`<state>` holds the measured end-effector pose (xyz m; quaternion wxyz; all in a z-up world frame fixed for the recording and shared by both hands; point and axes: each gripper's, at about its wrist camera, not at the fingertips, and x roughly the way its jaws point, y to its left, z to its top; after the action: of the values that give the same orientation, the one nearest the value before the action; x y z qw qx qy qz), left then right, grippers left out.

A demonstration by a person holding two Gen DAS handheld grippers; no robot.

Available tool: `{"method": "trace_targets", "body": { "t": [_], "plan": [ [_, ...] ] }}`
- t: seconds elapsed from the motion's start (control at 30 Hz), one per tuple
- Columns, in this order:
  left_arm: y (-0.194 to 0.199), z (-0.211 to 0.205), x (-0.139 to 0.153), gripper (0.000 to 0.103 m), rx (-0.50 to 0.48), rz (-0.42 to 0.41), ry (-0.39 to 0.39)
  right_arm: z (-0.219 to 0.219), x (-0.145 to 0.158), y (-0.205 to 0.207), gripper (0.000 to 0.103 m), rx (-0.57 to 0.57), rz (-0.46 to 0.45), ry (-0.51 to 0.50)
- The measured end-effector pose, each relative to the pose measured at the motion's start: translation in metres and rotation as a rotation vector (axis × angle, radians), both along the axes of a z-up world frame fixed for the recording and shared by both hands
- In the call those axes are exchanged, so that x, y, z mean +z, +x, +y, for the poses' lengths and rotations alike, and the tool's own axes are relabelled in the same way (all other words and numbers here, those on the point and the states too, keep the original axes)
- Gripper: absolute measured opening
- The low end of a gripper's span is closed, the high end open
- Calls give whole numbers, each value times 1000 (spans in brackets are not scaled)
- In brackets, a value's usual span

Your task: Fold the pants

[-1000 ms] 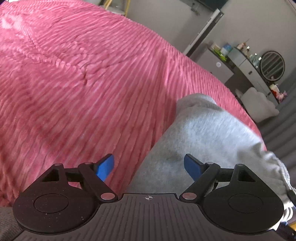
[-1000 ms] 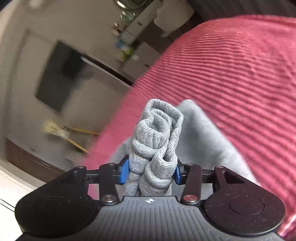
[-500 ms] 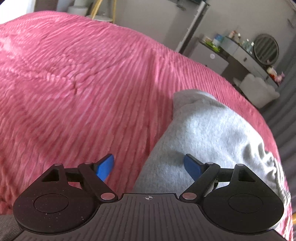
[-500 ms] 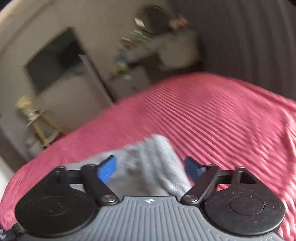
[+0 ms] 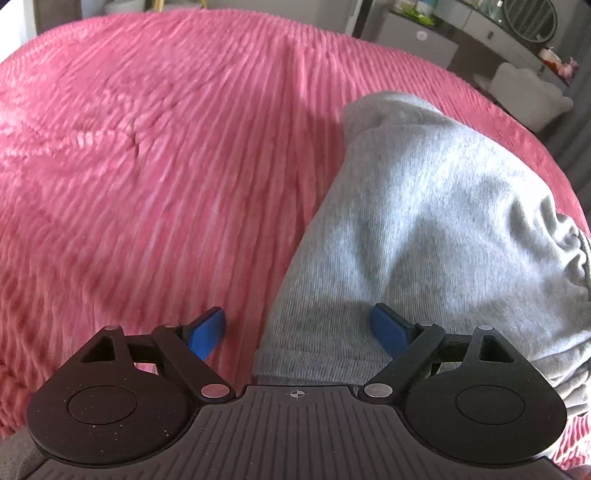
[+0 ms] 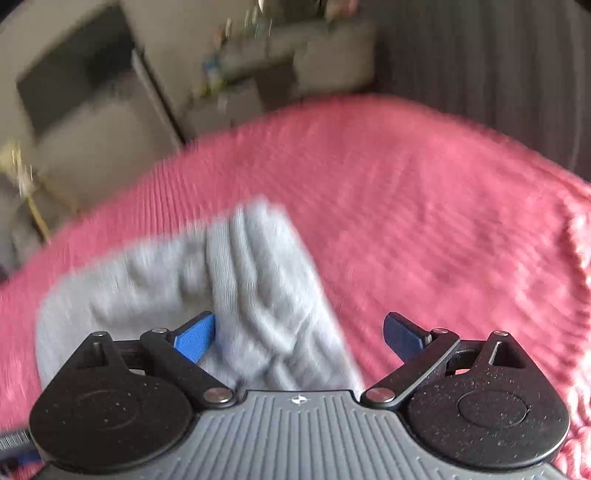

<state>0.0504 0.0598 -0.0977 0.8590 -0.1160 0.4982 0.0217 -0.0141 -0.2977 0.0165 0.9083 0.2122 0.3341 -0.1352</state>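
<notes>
Pants (image 5: 436,229), grey knit, are laid in a folded bundle on a pink ribbed bedspread (image 5: 155,155). Seen from the left wrist view, the garment is spread ahead of the left gripper (image 5: 299,332) and to its right, with a straight lower edge lying just in front of the gripper body and a gathered, puckered portion at the far right. The left gripper is held wide apart, nothing gripped; its blue right fingertip (image 5: 388,332) is set over the grey cloth, its blue left fingertip over bare bedspread, and whether either touches the fabric cannot be told. Seen from the right wrist view, the pants (image 6: 236,288) are placed ahead of the right gripper (image 6: 299,338) and to its left, one thick, ridged fold being run diagonally from the upper centre down to the gripper body. The right gripper is likewise held wide apart and empty; its left fingertip (image 6: 195,338) is set above the grey cloth, its right fingertip above the bedspread (image 6: 424,206). This view is heavily blurred. Beyond the bed, ahead of the left gripper and to its far right, a dresser (image 5: 480,22) with small items and a round mirror (image 5: 530,18) is recorded.
</notes>
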Motion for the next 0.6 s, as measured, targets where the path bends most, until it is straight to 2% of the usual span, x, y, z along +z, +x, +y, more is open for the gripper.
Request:
{"method": "trace_targets", "body": {
  "t": [0.07,0.13,0.17,0.23,0.33,0.43,0.47,0.6],
  "plan": [
    [-1,3,2,91,2,4,-16,-5,10,-14,97,-4,-131,24],
    [-1,7,7,88,-1,-6,-44,-4,14,-19,94,29,-182,17],
    [0,10,11,88,-1,-15,-52,0,13,-17,91,54,-172,2],
    [4,17,19,88,11,-59,-58,9,8,-11,67,97,-126,-13],
    [14,27,31,88,15,-123,-85,10,-1,-1,64,103,-45,-37],
    [37,34,37,89,4,-148,-177,9,-14,9,65,96,73,-13],
    [47,35,39,89,1,-149,-213,6,-17,13,66,96,73,0],
    [97,31,33,89,-39,-96,-342,0,-24,17,82,78,87,8]
  ]
}}
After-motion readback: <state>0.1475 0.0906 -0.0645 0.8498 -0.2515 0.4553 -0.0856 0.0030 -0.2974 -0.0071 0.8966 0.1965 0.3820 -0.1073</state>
